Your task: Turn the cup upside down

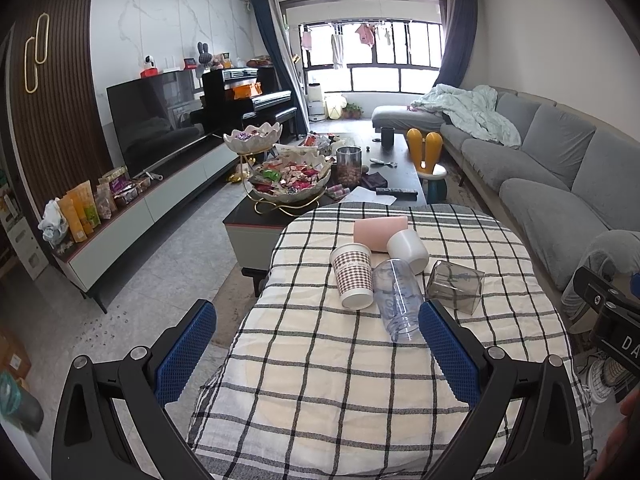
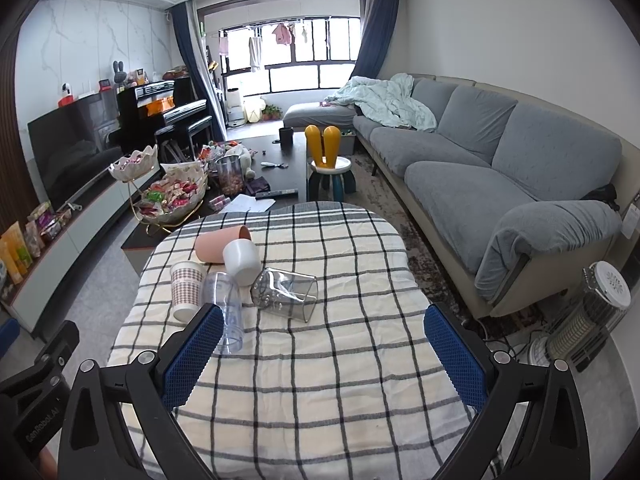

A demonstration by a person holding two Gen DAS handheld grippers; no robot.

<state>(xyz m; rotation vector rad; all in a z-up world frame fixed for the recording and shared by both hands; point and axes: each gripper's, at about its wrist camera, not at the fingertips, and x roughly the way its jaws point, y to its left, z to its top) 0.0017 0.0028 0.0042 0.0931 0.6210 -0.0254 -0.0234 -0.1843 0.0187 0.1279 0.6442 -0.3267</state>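
Observation:
Several cups lie on their sides in a cluster on the checked tablecloth (image 1: 320, 380): a pink cup (image 1: 380, 232), a white cup (image 1: 408, 250), a patterned paper cup (image 1: 352, 276), a tall clear cup (image 1: 398, 300) and a smoky grey glass (image 1: 456, 286). The right wrist view shows them too: pink cup (image 2: 222, 244), white cup (image 2: 242, 260), paper cup (image 2: 186, 290), clear cup (image 2: 226, 308), grey glass (image 2: 286, 290). My left gripper (image 1: 316, 354) is open and empty, short of the cluster. My right gripper (image 2: 324, 358) is open and empty, also short of the cups.
Beyond the small table stands a dark coffee table (image 1: 400, 156) with snack bowls (image 1: 290, 180) and a jar. A grey sofa (image 2: 500, 168) runs along the right. A TV console (image 1: 140, 208) is at left. A heater (image 2: 592, 312) stands on the floor at right.

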